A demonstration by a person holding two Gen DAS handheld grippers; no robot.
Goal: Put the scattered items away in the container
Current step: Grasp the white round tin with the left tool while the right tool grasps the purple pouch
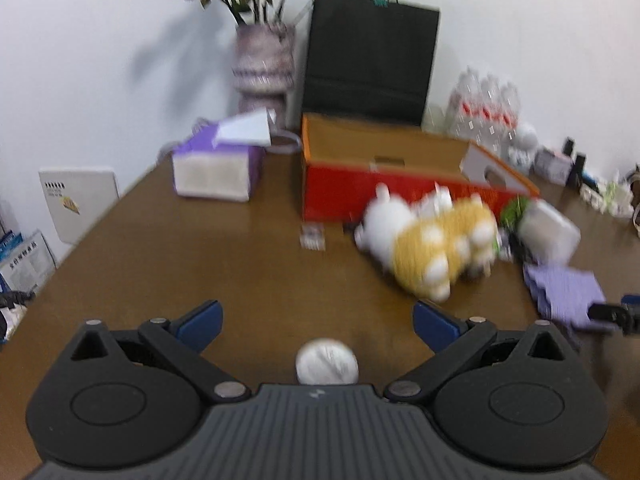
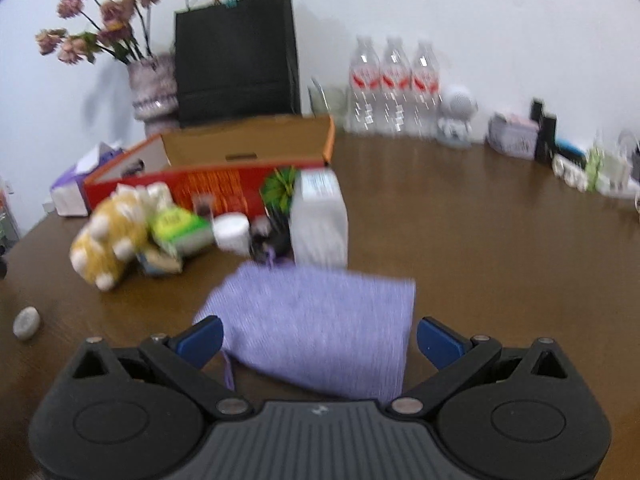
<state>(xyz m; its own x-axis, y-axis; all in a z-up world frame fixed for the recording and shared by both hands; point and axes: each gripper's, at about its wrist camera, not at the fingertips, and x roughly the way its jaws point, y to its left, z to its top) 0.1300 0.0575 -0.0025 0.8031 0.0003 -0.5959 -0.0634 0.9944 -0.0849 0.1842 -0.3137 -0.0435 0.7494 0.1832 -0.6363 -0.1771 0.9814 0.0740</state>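
An open red and orange cardboard box (image 1: 344, 192) (image 2: 208, 188) stands on the brown table. In front of it lie a yellow and white plush toy (image 1: 432, 248) (image 2: 108, 236), a white packet (image 2: 320, 220) (image 1: 548, 232), a green packet (image 2: 180, 228) and a white jar (image 2: 232, 232). A grey pebble (image 1: 326, 366) (image 2: 26, 322) lies between the fingers of my open left gripper (image 1: 316, 326), untouched. My right gripper (image 2: 320, 340) is open, with a purple cloth (image 2: 320, 328) (image 1: 564, 292) lying between its fingers.
A purple tissue box (image 1: 218, 164), a vase of dried flowers (image 1: 262, 60) and a black paper bag (image 1: 368, 56) stand at the back. Water bottles (image 2: 394, 84), a white figurine (image 2: 456, 116) and small items line the far right edge. A small clear item (image 1: 312, 236) lies mid-table.
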